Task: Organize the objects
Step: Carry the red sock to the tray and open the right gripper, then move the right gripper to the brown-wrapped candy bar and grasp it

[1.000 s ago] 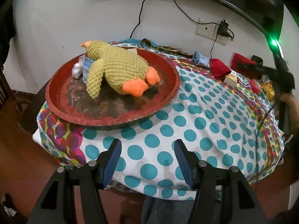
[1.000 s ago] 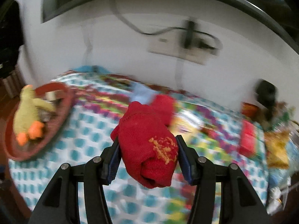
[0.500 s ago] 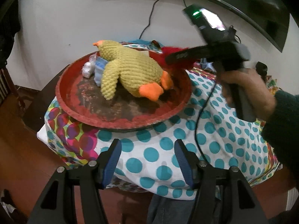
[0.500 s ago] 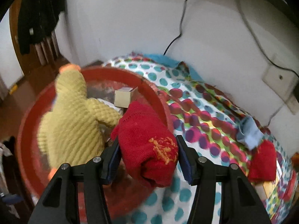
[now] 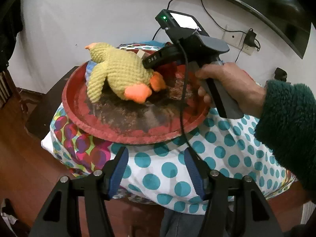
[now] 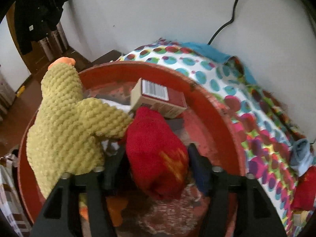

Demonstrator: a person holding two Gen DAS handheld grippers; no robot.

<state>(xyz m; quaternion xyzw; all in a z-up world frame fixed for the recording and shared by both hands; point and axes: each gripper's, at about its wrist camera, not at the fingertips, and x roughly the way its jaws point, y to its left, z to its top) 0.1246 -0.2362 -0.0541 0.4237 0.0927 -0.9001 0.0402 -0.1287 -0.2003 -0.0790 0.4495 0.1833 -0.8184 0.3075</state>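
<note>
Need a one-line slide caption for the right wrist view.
Right tongs opening around red knit bundle in red tray, beside yellow plush duck.

Tray (image 5: 126, 132): red rim, worn dark brown centre w/ patchy red.
Duck (image 5: 118, 73): yellow-green knit, orange beak and feet.
Sock (image 6: 156, 158): red, yellow-orange mark on side.
Box (image 6: 158, 98): dark red top w/ white barcode panel, beige sides.
Table cloth (image 5: 167, 169): white w/ teal dots at front; multicolour dots (pink, purple, green) at edge and far side.
2nd sock (image 6: 302, 158): grey-blue; red cloth (image 6: 304, 191) beside it.
Fingers (image 5: 118, 169): black, blue pads.
Sleeve (image 5: 288, 122): dark green fleece.
Wall (image 5: 79, 19): white; black cable.
Floor (image 5: 23, 158): reddish-brown.
</note>
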